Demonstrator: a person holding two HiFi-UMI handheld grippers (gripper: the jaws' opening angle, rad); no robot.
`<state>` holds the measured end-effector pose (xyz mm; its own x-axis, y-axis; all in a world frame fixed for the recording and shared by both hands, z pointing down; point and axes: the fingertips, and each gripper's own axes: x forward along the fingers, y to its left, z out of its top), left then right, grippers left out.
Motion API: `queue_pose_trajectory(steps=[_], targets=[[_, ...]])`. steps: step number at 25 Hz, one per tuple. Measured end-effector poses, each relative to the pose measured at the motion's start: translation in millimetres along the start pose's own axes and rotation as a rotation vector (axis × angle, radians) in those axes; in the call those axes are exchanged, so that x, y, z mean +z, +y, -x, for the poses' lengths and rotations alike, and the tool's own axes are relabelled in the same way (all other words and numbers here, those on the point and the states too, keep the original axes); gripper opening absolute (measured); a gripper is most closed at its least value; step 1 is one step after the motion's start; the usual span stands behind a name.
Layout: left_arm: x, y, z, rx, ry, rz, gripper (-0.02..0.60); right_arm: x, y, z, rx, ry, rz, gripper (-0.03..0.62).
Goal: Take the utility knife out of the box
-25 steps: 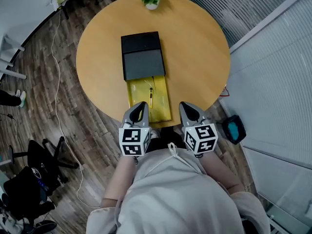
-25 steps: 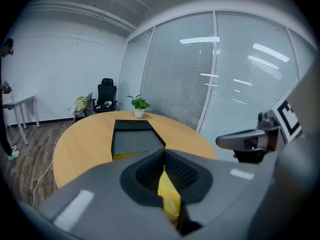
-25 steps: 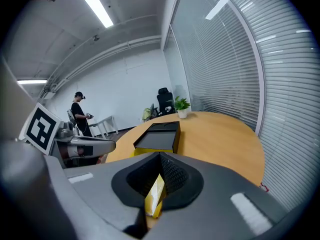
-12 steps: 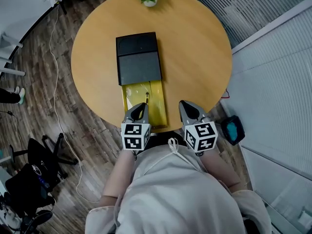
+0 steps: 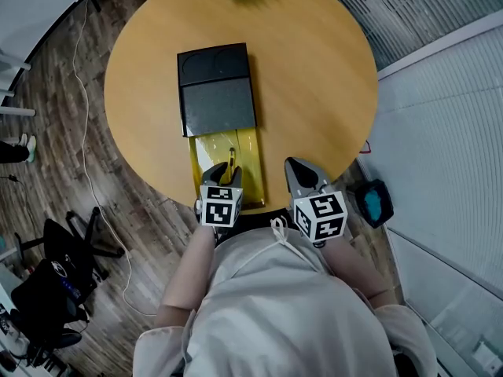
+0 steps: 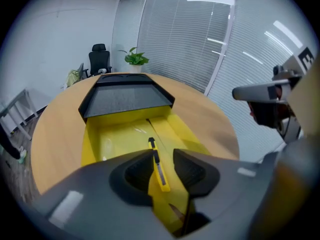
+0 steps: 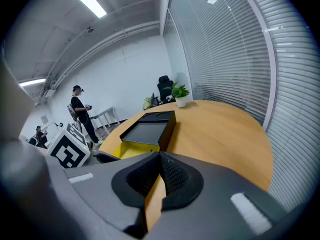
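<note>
Two grippers. The left gripper [image 6: 163, 153], jaws just opened wide, frames the untouched utility knife [image 6: 158, 167] lying in the pulled-out yellow tray [image 6: 107, 136] of the box [image 5: 216, 93], likely lining up a grasp. The right gripper [image 7: 160, 158], closed and empty, idles near the table [image 5: 314, 77] edge.

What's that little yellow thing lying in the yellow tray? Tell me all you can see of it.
It is a slim utility knife, yellow-bodied with a black end and a grey strip along it, plastic by its look. It lies flat, lengthwise in the pulled-out yellow tray, black end towards the black sleeve. The left gripper, whose jaws have just been opening, stands over it with the knife between the open jaws; no pad visibly presses on it.
</note>
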<state>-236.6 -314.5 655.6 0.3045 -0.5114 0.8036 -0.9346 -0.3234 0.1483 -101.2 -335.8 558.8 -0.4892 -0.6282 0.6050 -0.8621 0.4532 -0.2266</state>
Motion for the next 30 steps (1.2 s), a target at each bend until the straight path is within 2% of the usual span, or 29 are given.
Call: queue_pose_trajectory(steps=[8,15,30], targets=[[-9,14,-29,0.028,0.072,0.073,0.137,-7,-16,-10,-0.013,0.027,-0.021,0.000],[-9,21,-35,0.116,0.096,-0.014,0.077,-3,-29,-15,-0.022,0.027,-0.034,0.000],[-9,21,-33,0.079,0.113,-0.028,0.066,-1,-28,-7,-0.038,0.025,-0.031,0.000]])
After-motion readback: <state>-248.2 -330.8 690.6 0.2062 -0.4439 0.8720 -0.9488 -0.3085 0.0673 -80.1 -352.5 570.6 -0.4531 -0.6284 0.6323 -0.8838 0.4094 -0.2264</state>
